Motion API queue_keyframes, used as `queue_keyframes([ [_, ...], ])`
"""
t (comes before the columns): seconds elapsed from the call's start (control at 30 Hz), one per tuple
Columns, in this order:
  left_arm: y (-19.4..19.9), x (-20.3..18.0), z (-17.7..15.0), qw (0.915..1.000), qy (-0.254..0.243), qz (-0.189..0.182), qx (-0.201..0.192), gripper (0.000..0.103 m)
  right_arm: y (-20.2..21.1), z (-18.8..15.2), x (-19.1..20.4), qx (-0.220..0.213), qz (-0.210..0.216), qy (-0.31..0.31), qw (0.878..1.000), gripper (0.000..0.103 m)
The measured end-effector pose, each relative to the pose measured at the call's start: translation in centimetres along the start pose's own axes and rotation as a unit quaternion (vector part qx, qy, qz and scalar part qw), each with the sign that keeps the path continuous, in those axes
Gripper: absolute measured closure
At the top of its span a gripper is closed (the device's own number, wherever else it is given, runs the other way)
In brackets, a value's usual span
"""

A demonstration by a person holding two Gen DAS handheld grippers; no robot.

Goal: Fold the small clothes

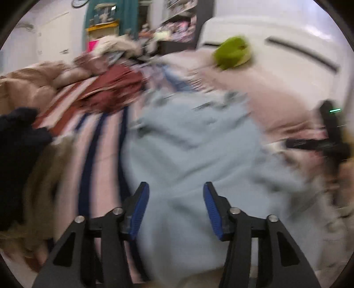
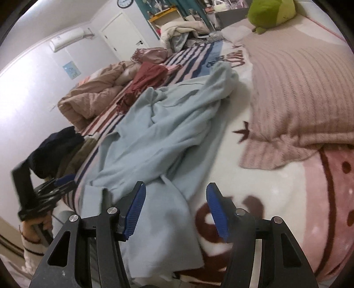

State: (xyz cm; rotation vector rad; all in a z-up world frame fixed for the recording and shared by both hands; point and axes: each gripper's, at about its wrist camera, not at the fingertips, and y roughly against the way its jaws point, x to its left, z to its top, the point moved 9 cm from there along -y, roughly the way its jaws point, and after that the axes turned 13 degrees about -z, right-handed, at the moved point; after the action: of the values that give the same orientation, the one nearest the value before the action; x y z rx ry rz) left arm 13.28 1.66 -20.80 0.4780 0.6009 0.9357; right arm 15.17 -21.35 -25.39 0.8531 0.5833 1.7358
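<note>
A light blue garment (image 2: pixel 168 133) lies crumpled and spread along the bed; it also fills the middle of the blurred left wrist view (image 1: pixel 188 155). My left gripper (image 1: pixel 176 188) is open and empty, just above the near part of the garment. My right gripper (image 2: pixel 176 190) is open and empty, over the garment's near corner and the white patterned blanket (image 2: pixel 265 188). The left gripper also shows at the left edge of the right wrist view (image 2: pixel 55 186), and the right gripper at the right edge of the left wrist view (image 1: pixel 294 144).
A pink knitted blanket (image 2: pixel 298 88) lies to the right. A dark red garment (image 2: pixel 146 82), a tan quilt (image 2: pixel 93 97), and dark and olive clothes (image 2: pixel 59 150) lie on the striped sheet (image 2: pixel 188 57) to the left. A green plush toy (image 2: pixel 272 13) sits at the far end.
</note>
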Motion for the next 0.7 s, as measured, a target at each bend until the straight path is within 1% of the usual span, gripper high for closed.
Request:
queue_keyframes([
  [0.03, -0.5, -2.2, 0.0, 0.9993, -0.001, -0.036, -0.004, 0.047, -0.1, 0.2, 0.5, -0.004, 0.006, 0.001, 1.000, 0.049],
  [0.07, -1.3, -3.6, -0.2, 0.9985, -0.004, -0.055, 0.000, 0.043, 0.0, 0.4, 1.0, -0.008, 0.012, 0.000, 1.000, 0.049],
  [0.1, -2.3, -4.9, -0.7, 0.9974, -0.009, -0.071, 0.008, 0.042, 0.2, 0.4, 1.2, -0.009, 0.017, 0.000, 1.000, 0.049],
  [0.13, -3.7, -6.0, -1.2, 0.9968, -0.018, -0.076, 0.019, 0.041, 0.2, 0.4, 1.7, -0.010, 0.026, -0.002, 1.000, 0.049],
  [0.2, -6.3, -7.0, -2.4, 0.9973, -0.033, -0.049, 0.043, 0.041, 0.1, 0.2, 2.3, -0.010, 0.037, -0.005, 0.999, 0.049],
  [0.23, -7.2, -7.0, -2.9, 0.9977, -0.042, -0.026, 0.047, 0.051, 0.2, 0.1, 2.6, -0.009, 0.041, -0.006, 0.999, 0.049],
  [0.27, -7.4, -6.6, -3.1, 0.9978, -0.050, 0.000, 0.044, 0.079, 0.2, 0.0, 2.7, -0.008, 0.043, -0.007, 0.999, 0.049],
  [0.3, -7.2, -5.9, -3.0, 0.9975, -0.053, 0.023, 0.040, 0.095, 0.3, -0.2, 2.8, -0.008, 0.044, -0.007, 0.999, 0.049],
  [0.33, -6.3, -5.1, -2.7, 0.9981, -0.041, 0.034, 0.030, 0.102, 0.5, -0.3, 2.8, -0.007, 0.044, -0.007, 0.999, 0.049],
  [0.4, -3.9, -3.4, -1.8, 0.9995, 0.001, 0.029, -0.010, 0.103, 0.9, -0.5, 2.4, -0.009, 0.037, -0.003, 0.999, 0.049],
  [0.43, -1.8, -2.0, -1.5, 0.9983, 0.019, 0.042, -0.034, 0.103, 1.1, -0.6, 2.2, -0.010, 0.033, -0.003, 0.999, 0.049],
  [0.47, -0.2, -0.6, -1.5, 0.9966, 0.030, 0.061, -0.047, 0.103, 1.4, -0.6, 1.7, -0.012, 0.028, -0.004, 1.000, 0.049],
  [0.5, 1.0, 0.6, -1.8, 0.9951, 0.040, 0.076, -0.050, 0.103, 1.6, -0.6, 1.4, -0.013, 0.027, -0.005, 1.000, 0.049],
  [0.53, 2.0, 2.2, -2.5, 0.9934, 0.056, 0.089, -0.045, 0.103, 1.8, -0.7, 1.0, -0.014, 0.024, -0.008, 1.000, 0.049],
  [0.57, 2.6, 3.7, -3.5, 0.9921, 0.076, 0.093, -0.036, 0.103, 2.0, -1.0, 0.6, -0.013, 0.024, -0.012, 1.000, 0.049],
  [0.63, 2.3, 5.4, -5.5, 0.9912, 0.098, 0.089, -0.004, 0.103, 2.0, -1.7, 0.1, -0.006, 0.021, -0.020, 1.000, 0.049],
  [0.7, 2.3, 6.1, -7.5, 0.9899, 0.111, 0.085, 0.020, 0.102, 1.9, -2.5, -0.3, 0.002, 0.016, -0.023, 1.000, 0.049],
])
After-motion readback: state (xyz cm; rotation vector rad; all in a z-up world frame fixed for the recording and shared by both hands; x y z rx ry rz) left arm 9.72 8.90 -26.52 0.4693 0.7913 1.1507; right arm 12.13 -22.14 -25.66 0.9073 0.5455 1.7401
